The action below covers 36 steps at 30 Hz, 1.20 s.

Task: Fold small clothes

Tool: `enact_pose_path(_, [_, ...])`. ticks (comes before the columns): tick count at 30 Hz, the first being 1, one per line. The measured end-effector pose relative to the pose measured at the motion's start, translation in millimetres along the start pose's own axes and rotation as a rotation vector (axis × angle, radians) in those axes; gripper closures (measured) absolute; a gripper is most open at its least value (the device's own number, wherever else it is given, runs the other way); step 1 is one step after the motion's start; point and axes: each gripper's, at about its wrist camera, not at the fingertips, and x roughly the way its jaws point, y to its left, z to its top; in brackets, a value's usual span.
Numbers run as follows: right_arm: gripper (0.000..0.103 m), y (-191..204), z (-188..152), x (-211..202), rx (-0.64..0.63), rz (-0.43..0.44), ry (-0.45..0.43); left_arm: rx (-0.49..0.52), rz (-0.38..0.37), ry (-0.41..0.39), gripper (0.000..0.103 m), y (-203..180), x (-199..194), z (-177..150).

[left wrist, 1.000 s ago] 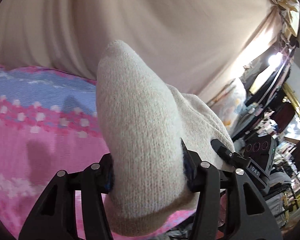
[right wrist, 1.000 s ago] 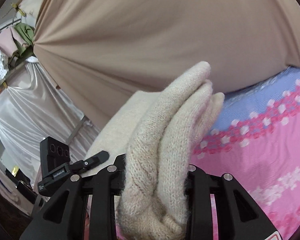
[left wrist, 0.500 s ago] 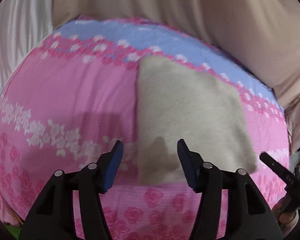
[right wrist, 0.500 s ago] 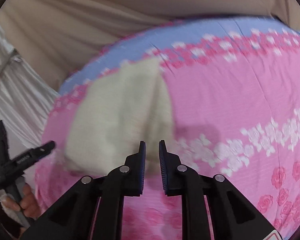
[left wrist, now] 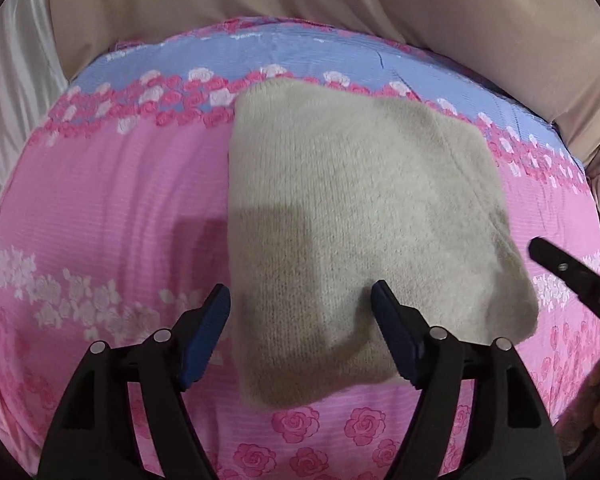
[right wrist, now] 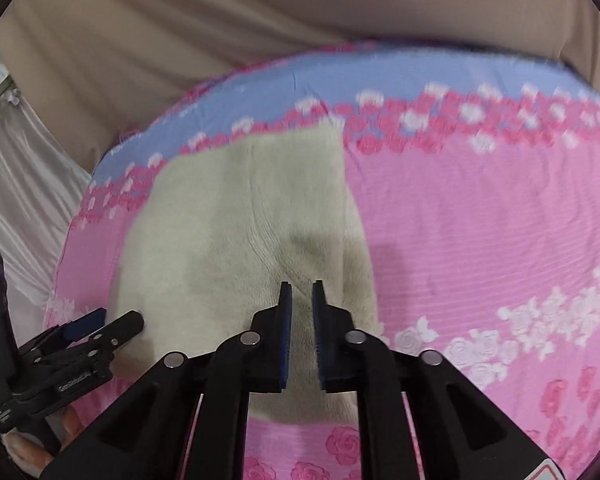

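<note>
Both wrist views look steeply down, close over the folded cream knit lying on the pink floral bedspread. The left view sits over the knit's near-left corner, the right view over its near-right corner. Both views share the knit, the bedspread's blue band and the beige curtain beyond.

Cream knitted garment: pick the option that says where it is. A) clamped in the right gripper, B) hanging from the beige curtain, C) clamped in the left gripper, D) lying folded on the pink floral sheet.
D: the cream knitted garment lies flat and folded on the pink floral sheet, with neither gripper's pads pressing it.
</note>
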Motion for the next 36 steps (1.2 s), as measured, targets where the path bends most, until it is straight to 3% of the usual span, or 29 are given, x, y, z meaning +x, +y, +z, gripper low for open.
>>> enact_pose_path(4, [0.067,11.0,-7.5,-18.4,0.014,-0.044,-0.062,0.004,0.013,-0.031,0.029,1.6,-16.3,2.6])
enact_pose_path(6, [0.067,16.9,-11.8,-20.7,0.000,-0.037,-0.070,0.017,0.033,-0.060,0.020,-0.6,-25.8,2.5])
enact_pose_path(10, [0.067,16.6,-18.3,-9.9,-0.017,-0.043,-0.030,0.032,0.049,-0.080,0.019,-1.5,-32.6,1.7])
enact_pose_path(12, [0.058,6.9,-18.0,-1.3,0.016,-0.026,-0.005,0.029,0.057,-0.077,0.019,-1.0,-33.3,-0.6])
enact_pose_path(13, [0.051,0.4,-14.2,4.2,0.037,-0.023,0.001,0.027,0.060,-0.073,0.019,-0.1,-33.4,-2.8])
enact_pose_path(16, [0.049,-14.4,12.3,24.9,0.075,-0.002,0.000,0.023,0.069,-0.057,0.019,1.1,-29.9,-9.6])
enact_pose_path(17, [0.040,-18.9,22.9,34.8,0.094,0.016,0.006,0.020,0.074,-0.049,0.019,1.7,-27.7,-12.3])
enact_pose_path(19, [0.036,-28.0,42.4,68.6,0.135,0.063,0.070,0.012,0.079,-0.027,0.019,3.0,-22.9,-17.8])
enact_pose_path(20, [0.056,-29.6,47.2,86.1,0.140,0.105,0.129,0.009,0.080,-0.019,0.019,3.4,-21.3,-20.3])
enact_pose_path(21, [0.085,-28.4,51.1,99.0,0.147,0.152,0.189,0.009,0.082,-0.013,0.019,3.3,-20.4,-22.5])
enact_pose_path(22, [0.091,-23.9,55.2,95.4,0.144,0.160,0.182,0.013,0.088,-0.011,0.019,3.1,-20.4,-24.5])
enact_pose_path(25, [0.092,4.6,71.3,49.3,0.026,0.219,0.024,0.012,0.104,-0.028,0.017,6.6,-24.4,-28.2])
enact_pose_path(27, [0.092,7.5,73.1,53.8,-0.024,0.167,0.001,-0.002,0.107,-0.024,0.016,10.3,-22.7,-29.4])
enact_pose_path(30, [0.088,-15.8,57.9,113.2,-0.018,0.016,0.187,-0.025,0.088,0.000,0.016,11.7,-15.3,-31.3])
enact_pose_path(33, [0.079,-23.3,49.1,74.2,0.080,0.042,0.072,-0.021,0.088,-0.012,0.011,9.9,-16.9,-32.4])
enact_pose_path(34, [0.072,-22.0,43.6,52.6,0.092,0.022,0.017,-0.018,0.089,-0.034,0.009,9.1,-19.6,-32.4])
enact_pose_path(35, [0.055,-21.4,36.7,35.1,0.107,-0.004,-0.025,-0.013,0.091,-0.050,0.008,7.9,-21.7,-32.0])
enact_pose_path(36, [0.047,-19.4,25.8,16.2,0.123,-0.039,-0.066,-0.006,0.095,-0.065,0.008,6.0,-24.0,-30.9])
